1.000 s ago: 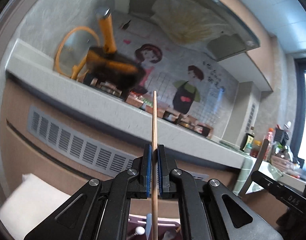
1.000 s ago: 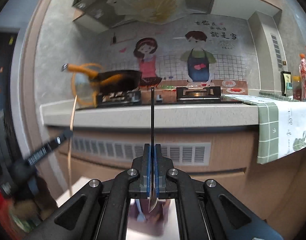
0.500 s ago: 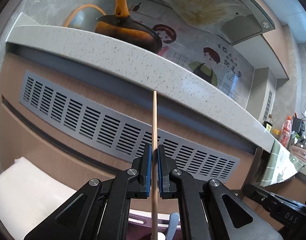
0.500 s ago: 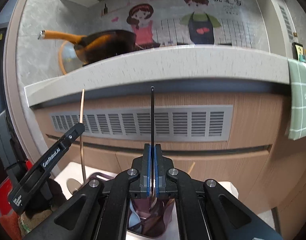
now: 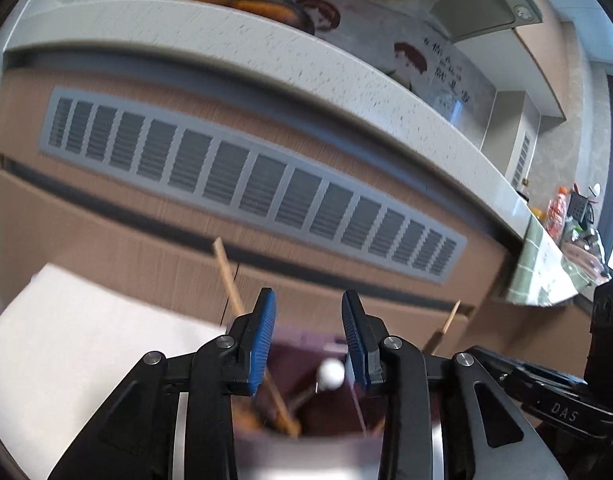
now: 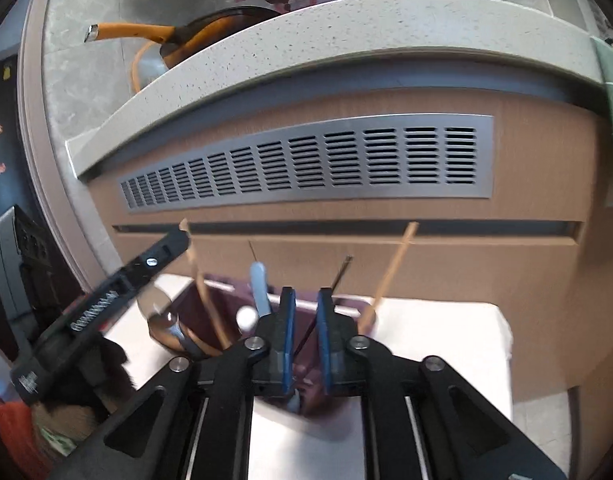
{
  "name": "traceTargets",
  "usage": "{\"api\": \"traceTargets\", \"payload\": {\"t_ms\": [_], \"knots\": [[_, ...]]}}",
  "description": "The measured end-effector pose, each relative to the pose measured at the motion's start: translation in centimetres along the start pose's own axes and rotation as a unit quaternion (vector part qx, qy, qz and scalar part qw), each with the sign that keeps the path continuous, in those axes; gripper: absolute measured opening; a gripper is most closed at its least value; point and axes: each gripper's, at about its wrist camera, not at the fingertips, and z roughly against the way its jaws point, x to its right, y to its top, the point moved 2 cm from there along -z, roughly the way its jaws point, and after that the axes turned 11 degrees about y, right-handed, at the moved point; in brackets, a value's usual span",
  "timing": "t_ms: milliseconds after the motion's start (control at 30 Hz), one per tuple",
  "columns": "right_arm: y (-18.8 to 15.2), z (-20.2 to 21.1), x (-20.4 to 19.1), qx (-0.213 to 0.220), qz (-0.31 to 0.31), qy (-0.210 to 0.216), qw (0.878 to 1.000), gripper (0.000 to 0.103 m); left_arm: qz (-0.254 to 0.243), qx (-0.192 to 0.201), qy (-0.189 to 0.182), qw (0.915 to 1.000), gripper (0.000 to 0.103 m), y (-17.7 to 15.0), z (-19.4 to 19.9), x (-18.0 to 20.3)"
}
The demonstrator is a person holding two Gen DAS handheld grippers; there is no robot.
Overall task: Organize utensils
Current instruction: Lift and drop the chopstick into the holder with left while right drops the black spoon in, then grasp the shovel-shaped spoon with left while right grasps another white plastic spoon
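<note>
A purple utensil holder (image 6: pixel 210 300) stands on a white surface (image 6: pixel 438 328); it also shows in the left wrist view (image 5: pixel 306 336). It holds two wooden chopsticks (image 6: pixel 390 276) (image 6: pixel 204 292), a thin dark utensil (image 6: pixel 342 272), a blue handle (image 6: pixel 260 284) and a white-tipped utensil (image 5: pixel 331 374). My left gripper (image 5: pixel 308 340) is open and empty just above the holder, a wooden chopstick (image 5: pixel 230 276) leaning to its left. My right gripper (image 6: pixel 305 332) is open and empty over the holder, the dark utensil loose between its jaws.
A brown cabinet front with a grey vent grille (image 6: pixel 314 160) stands right behind the holder, under a speckled countertop (image 6: pixel 346 28). A pan with an orange handle (image 6: pixel 194 32) sits on it. A spoon (image 6: pixel 166 324) lies left of the holder.
Both grippers came down over the holder and opened. The wooden chopstick left my left gripper and the dark utensil left my right one; both now stand in the holder.
</note>
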Motion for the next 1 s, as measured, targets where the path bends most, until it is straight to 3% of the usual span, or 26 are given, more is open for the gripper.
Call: {"api": "traceTargets", "payload": {"t_ms": [167,300,400,600,767,1000], "knots": [[-2.7,3.5,-1.7,-0.020,0.033,-0.027,0.999,0.014,-0.023,-0.049,0.004,0.9985,0.036,-1.7,3.8,0.1],[-6.3,5.5,-2.0,-0.064,0.034,-0.051,0.996,0.014,-0.100,-0.077,0.034,0.9914,0.037,-4.3,7.0,0.4],[-9.9,6.6,-1.7,-0.108,0.018,-0.078,0.991,0.014,-0.105,-0.117,0.049,0.9863,0.037,-6.3,9.0,-0.4],[-15.7,7.5,-1.6,-0.159,-0.028,-0.079,0.984,0.014,-0.107,-0.161,0.059,0.9794,0.037,-9.3,11.4,-1.3],[-17.1,6.7,-1.3,-0.174,-0.052,-0.088,0.980,0.014,-0.118,-0.202,0.069,0.9699,0.037,-11.5,10.8,-1.3],[-17.7,5.3,-1.4,-0.192,-0.034,-0.111,0.975,0.014,-0.132,-0.242,0.066,0.9590,0.037,-13.8,9.5,-0.7]]}}
